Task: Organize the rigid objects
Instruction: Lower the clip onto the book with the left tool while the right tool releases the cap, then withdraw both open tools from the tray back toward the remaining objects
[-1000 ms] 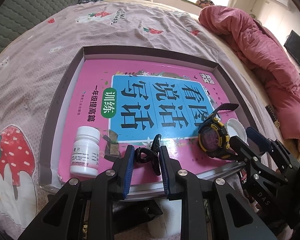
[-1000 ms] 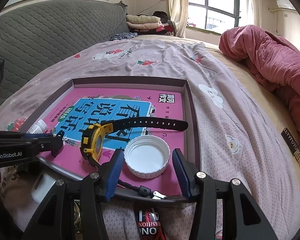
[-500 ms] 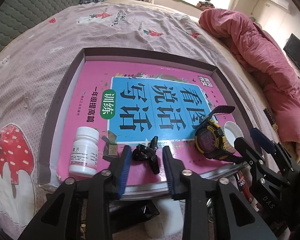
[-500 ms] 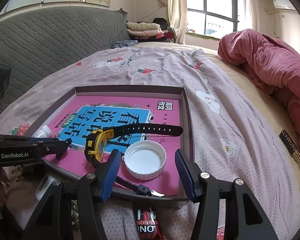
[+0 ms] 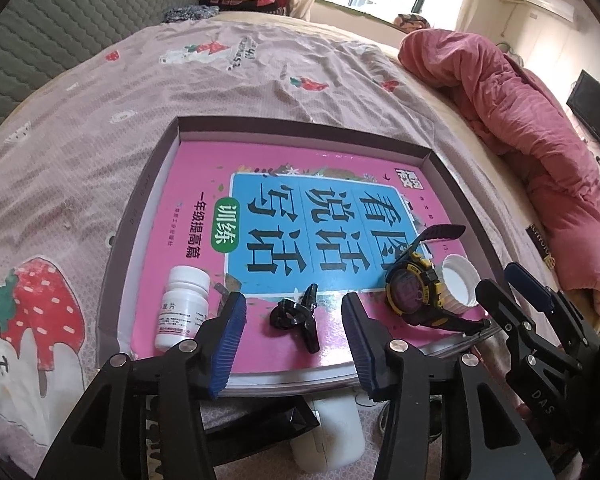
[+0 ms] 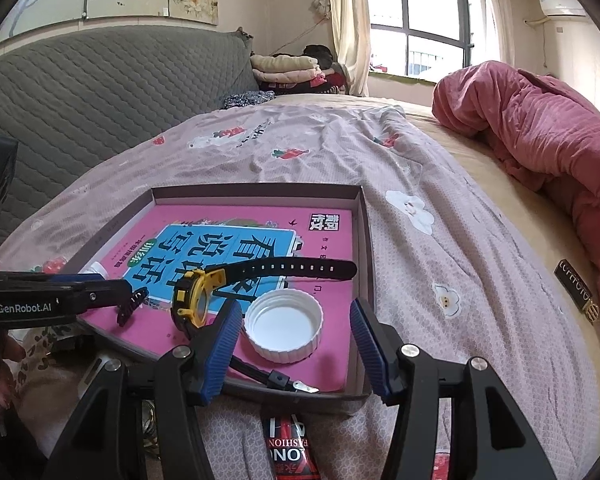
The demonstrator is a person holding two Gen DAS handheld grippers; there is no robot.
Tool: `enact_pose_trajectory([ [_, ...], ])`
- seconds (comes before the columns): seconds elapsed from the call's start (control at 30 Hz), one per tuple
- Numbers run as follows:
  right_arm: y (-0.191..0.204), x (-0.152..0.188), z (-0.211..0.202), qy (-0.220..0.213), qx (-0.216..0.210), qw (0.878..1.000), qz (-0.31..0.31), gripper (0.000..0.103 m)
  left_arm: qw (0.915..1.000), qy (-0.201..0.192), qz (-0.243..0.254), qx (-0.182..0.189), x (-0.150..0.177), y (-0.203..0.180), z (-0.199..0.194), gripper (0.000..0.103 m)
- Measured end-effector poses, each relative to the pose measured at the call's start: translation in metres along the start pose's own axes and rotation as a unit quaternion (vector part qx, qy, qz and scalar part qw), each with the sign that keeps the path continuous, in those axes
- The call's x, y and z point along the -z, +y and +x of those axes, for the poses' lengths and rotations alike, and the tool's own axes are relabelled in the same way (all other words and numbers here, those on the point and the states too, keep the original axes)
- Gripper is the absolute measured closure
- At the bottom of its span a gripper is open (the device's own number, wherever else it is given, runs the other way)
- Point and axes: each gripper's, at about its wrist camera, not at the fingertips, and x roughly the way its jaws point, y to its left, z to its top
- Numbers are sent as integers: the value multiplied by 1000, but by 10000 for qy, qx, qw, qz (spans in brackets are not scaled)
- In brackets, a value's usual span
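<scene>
left wrist view – change: left hand-held gripper was pinched on the black clip a second ago; its jaws have just been opening and now stand about half apart.
left wrist view – clip: lies loose on the pink book between the blue pads, touching neither – I read that as released, placed.
left wrist view – meaning: one more item down inside the shallow box on the bed; clip step looks done, and I'd back the left hand out next.
left wrist view – neighbours: white pill bottle on its side just left of the left pad; yellow watch and white cap to the right, with the right hand-held gripper at the box's near right corner.
right wrist view – change: little; jaws widened slightly at the start of the second, then held.
right wrist view – right hand-held gripper: wide open, gripping nothing; cap sits open side up between the pads with a clear gap on its right, left pad close beside it.
right wrist view – watch: on its edge on the book just left of the cap, strap lying out behind it.
right wrist view – left hand-held gripper: comes in from the left edge, clip at its tip.
right wrist view – meaning: cap looks set down too – all four small items rest on the book in the box.
</scene>
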Motion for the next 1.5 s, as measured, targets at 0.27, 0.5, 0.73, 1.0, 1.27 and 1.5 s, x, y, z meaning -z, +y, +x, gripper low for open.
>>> enact_pose_trajectory([
  [0.27,-7,-4,-6,-124,-10,9997,208,47,9998,-68,-166,25,-4,10,-9,48],
  [0.5,-7,-5,-9,-119,-49,9997,188,47,9996,-114,-262,-52,-4,17,-17,46],
  [0.73,-4,-5,-10,-150,-78,9998,131,47,9994,-136,-288,-118,0,23,-25,44],
  [1.0,5,-4,-16,-281,-151,9995,5,47,9996,-155,-233,-98,4,22,-34,44],
  [1.27,21,-3,-27,-449,-201,9985,-247,47,9996,-236,-161,-78,4,18,-44,43],
  [1.5,26,-2,-35,-498,-125,9982,-320,47,9995,-297,-77,-83,6,13,-51,43],
])
